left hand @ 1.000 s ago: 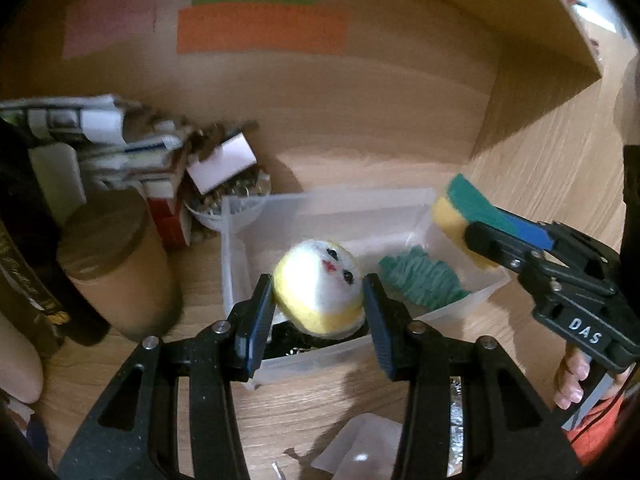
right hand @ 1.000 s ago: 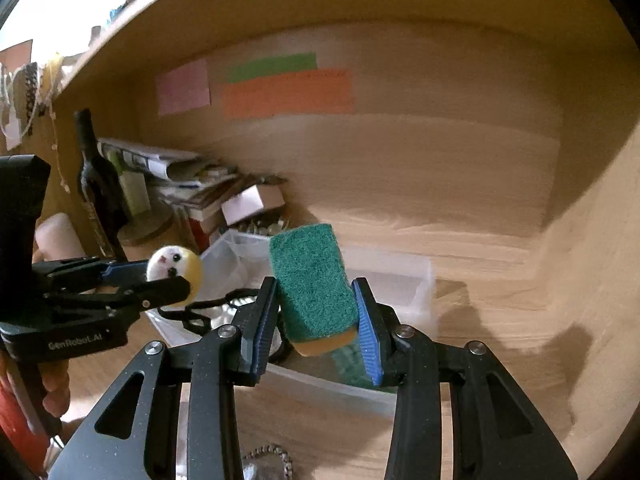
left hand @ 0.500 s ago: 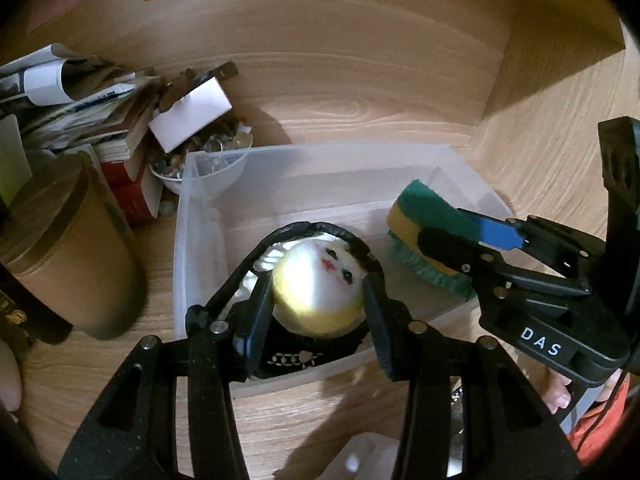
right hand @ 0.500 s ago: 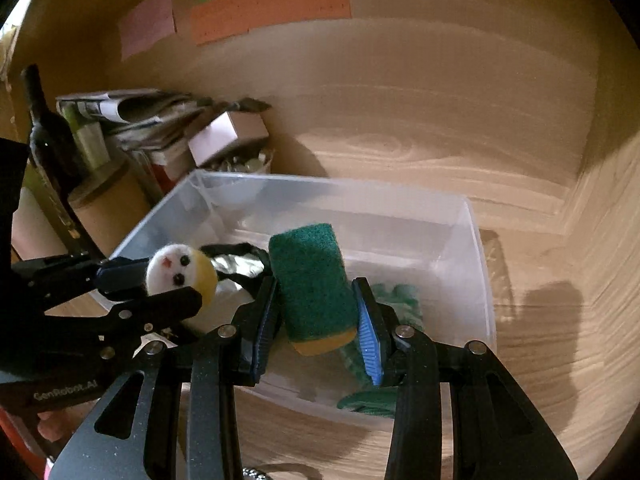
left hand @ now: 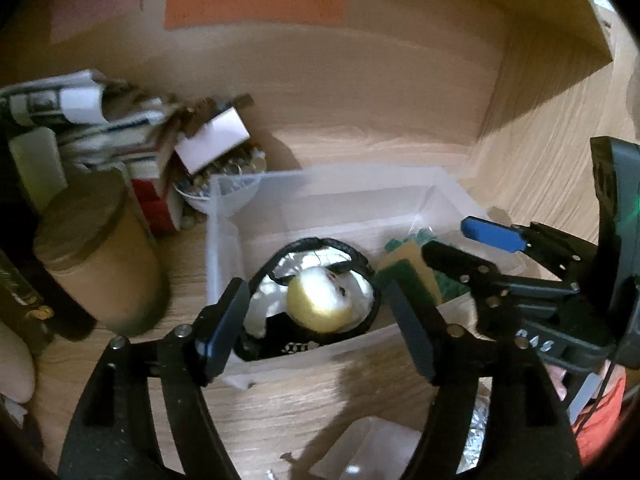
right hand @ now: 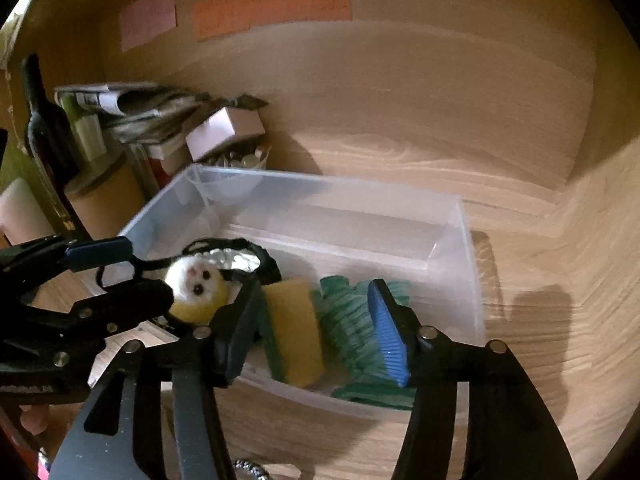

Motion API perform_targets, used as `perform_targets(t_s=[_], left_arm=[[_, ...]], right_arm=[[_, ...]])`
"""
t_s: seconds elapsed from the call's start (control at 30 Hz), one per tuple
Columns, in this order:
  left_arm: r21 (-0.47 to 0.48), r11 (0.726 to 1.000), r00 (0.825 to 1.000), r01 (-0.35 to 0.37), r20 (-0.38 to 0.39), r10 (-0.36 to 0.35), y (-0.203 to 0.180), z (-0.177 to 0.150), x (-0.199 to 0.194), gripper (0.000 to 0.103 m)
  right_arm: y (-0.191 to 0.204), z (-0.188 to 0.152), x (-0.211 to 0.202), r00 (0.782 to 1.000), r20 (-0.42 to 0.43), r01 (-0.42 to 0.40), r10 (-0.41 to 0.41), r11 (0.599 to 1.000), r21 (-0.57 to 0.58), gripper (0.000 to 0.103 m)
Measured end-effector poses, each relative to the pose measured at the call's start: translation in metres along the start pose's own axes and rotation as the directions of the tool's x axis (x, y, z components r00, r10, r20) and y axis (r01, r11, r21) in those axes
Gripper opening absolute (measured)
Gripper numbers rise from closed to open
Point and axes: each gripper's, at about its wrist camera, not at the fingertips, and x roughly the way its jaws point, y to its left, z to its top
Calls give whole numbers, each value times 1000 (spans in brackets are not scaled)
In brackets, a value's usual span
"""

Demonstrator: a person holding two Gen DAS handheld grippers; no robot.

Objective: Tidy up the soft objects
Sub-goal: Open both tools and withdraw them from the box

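Note:
A clear plastic bin [left hand: 328, 188] [right hand: 460, 216] stands on the wooden shelf. A yellow-and-white plush ball with a face [left hand: 324, 300] [right hand: 196, 288] lies in the bin on a black-rimmed item. My left gripper [left hand: 320, 316] is open above it, with the ball loose between the jaws. A yellow-and-green sponge [right hand: 296, 336] [left hand: 408, 276] lies in the bin beside a green knitted cloth [right hand: 352, 316]. My right gripper [right hand: 316, 332] is open over the sponge and holds nothing.
A brown lidded canister [left hand: 96, 256], a stack of papers and boxes [left hand: 100, 120], a bowl of small items [left hand: 224, 176] and a dark bottle [right hand: 44, 128] stand left of the bin. Coloured paper notes [right hand: 272, 4] are stuck on the back wall. Crumpled plastic [left hand: 360, 448] lies at the front.
Both grippers have opened. The plush ball has dropped from the left gripper into the bin, and the sponge has dropped from the right gripper beside the green cloth.

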Motion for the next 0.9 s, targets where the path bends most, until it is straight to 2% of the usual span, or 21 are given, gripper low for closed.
perform_targets(t_s=[0.07, 0.17, 0.33, 0.4, 0.53, 0.73, 0.9], left_arm=[[-4, 1000, 1000, -4, 22, 4, 2, 1, -10, 87], [-11, 1000, 998, -21, 65, 22, 2, -1, -30, 97], [-4, 999, 995, -33, 95, 33, -1, -12, -56, 100], [-3, 999, 994, -33, 103, 33, -2, -18, -64, 101], [-6, 1000, 995, -27, 98, 28, -5, -35, -77, 102], [-9, 1000, 999, -3, 53, 3, -13, -65, -82, 102], [-38, 999, 1000, 0, 1, 0, -17, -94, -77, 102]], right_arm=[[-2, 2, -13, 1000, 27, -8, 7, 1000, 5, 54], [-4, 3, -32, 997, 75, -14, 13, 1000, 12, 63], [-2, -3, -68, 989, 148, -18, 18, 1000, -1, 70], [-1, -9, -80, 986, 164, -24, 25, 1000, -10, 74], [3, -24, -98, 984, 178, -17, 22, 999, -35, 76], [7, -52, -102, 989, 142, -25, 32, 998, -51, 76], [12, -76, -95, 995, 76, -70, 72, 997, -33, 76]])
